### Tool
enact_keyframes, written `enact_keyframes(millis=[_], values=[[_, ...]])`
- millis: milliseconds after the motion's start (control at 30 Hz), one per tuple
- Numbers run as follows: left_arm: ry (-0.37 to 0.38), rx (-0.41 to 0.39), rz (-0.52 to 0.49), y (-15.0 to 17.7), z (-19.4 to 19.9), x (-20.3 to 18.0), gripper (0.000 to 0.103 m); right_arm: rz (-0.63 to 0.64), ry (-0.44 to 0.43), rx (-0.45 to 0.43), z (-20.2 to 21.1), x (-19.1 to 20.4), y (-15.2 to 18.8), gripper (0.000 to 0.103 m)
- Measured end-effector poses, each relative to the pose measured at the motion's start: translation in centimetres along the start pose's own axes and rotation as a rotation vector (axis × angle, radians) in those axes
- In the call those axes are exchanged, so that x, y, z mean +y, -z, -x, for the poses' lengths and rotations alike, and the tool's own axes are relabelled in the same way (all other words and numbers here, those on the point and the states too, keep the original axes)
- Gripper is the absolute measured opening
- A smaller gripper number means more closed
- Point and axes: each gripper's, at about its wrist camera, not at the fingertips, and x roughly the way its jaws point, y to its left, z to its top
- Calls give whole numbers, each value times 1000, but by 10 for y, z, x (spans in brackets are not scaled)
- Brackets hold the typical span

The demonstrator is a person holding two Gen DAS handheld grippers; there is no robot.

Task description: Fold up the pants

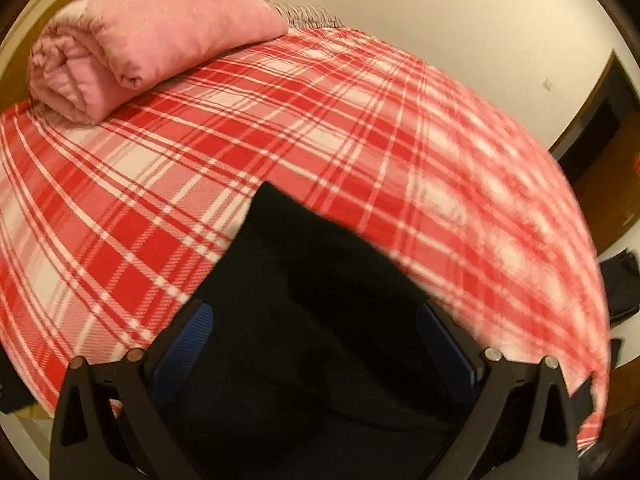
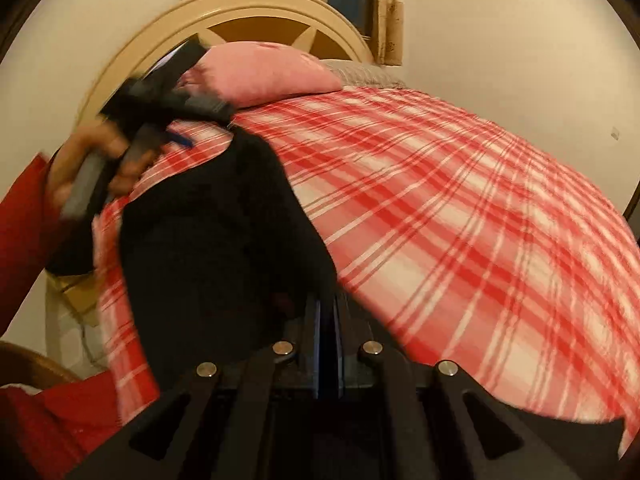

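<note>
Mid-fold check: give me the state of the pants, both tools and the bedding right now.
Black fabric pants: bunched, partly lifted off the bed.
Left tool: wide open, pants between its blue-padded fingers.
Right tool: shut, at the pants' edge; grip unclear.
Red-and-white plaid bedspread: spread flat.
Pink folded blanket: rolled, resting by the headboard.

On the one bed [image 1: 360, 120], under one red-and-white plaid cover [image 2: 460, 200], there are one pair of black pants [image 1: 304, 280], one pink pillow [image 1: 152, 36] near the one arched headboard [image 2: 248, 4], and two tools, the left tool [image 1: 316, 340] and the right tool [image 2: 328, 320].
</note>
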Motion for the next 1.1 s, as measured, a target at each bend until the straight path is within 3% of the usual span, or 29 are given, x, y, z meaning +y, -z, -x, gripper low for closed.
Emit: enact_keyframes(millis=[100,333,400,467,533,600,767,900,1100], values=[[55,35,37,-5,-8,-3,103,24,19,25,-11,17,20,5],[2,154,58,-8,-52,-7,101,7,37,-3,-12,19,30,5],[-12,176,61,-8,-60,-9,88,2,35,-7,-9,16,27,5],[-16,178,55,-6,-60,-10,82,2,33,-13,-5,17,26,5],[-13,164,46,-6,-56,-12,75,9,30,-14,-3,19,25,5],[10,157,39,-6,-53,-11,58,17,28,-10,-3,20,26,5],[59,125,55,5,-33,3,28,34,19,14,-5,25,33,5],[142,11,69,27,3,18,23,-10,9,6,-4,18,32,5],[170,-72,65,43,34,30,16,-56,-47,-47,22,8,19,5]])
